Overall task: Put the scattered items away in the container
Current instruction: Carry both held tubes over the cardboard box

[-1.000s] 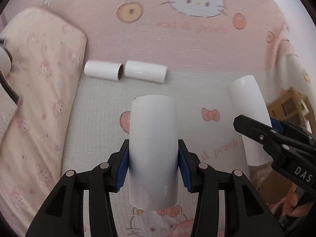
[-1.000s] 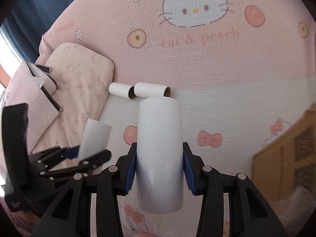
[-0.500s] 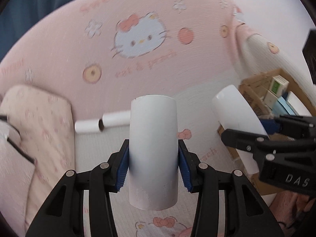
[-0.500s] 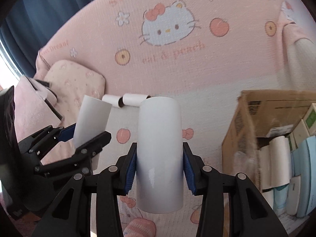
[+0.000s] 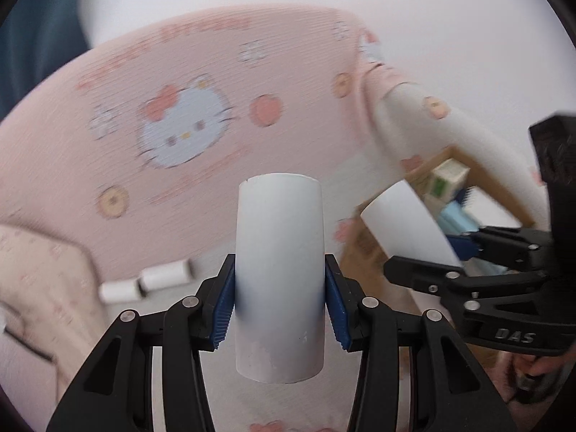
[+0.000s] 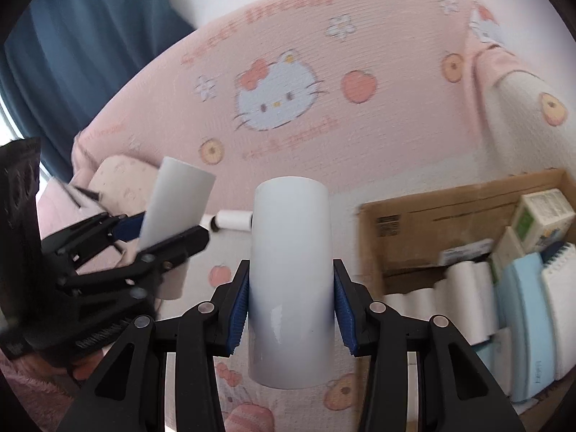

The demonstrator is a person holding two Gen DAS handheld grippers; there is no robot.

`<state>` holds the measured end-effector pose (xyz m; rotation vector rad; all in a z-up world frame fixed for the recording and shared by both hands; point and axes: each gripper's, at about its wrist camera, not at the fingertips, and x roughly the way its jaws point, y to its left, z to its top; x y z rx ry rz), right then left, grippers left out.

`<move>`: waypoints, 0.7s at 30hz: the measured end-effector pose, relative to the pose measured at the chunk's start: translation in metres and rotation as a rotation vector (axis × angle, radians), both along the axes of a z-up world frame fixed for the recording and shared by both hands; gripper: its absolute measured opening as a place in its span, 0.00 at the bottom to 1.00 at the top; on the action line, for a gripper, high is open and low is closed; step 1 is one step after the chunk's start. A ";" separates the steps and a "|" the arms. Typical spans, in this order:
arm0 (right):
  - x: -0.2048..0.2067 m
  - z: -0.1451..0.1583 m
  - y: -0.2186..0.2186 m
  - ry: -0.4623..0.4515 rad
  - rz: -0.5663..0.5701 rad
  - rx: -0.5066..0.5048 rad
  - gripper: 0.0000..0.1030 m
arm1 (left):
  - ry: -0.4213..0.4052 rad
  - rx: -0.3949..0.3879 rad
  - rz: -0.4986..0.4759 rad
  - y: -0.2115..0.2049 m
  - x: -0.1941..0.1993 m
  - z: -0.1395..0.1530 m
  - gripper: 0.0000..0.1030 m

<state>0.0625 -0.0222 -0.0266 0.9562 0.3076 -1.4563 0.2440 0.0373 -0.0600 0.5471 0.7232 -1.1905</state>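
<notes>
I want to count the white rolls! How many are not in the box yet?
4. One roll in the left tongs, one roll in the right tongs, and two rolls lying end to end on the bed. The box holds more; some may be hidden.

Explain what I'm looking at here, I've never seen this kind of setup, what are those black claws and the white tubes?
There is no robot: a person holds a two-finger clamp in each hand, with a fisheye camera on each looking along its fingers. One picture is from the left gripper, the other from the right gripper. Each is shut on a white roll: the left-held roll and the right-held roll. Each camera also sees the other clamp at its edge. Below is a pink cartoon-cat bedspread with two loose rolls lying on it. To the right is a cardboard box already holding rolls and small packages.
</notes>
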 end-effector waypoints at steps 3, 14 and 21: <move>-0.020 0.005 0.012 -0.009 -0.040 -0.010 0.39 | 0.058 -0.028 -0.086 -0.022 -0.009 0.005 0.48; -0.071 0.001 0.039 -0.026 -0.140 0.026 0.39 | 0.218 -0.100 -0.222 -0.078 -0.052 -0.009 0.48; -0.101 -0.024 0.032 -0.104 -0.109 0.113 0.39 | 0.271 -0.030 -0.303 -0.106 -0.045 -0.028 0.48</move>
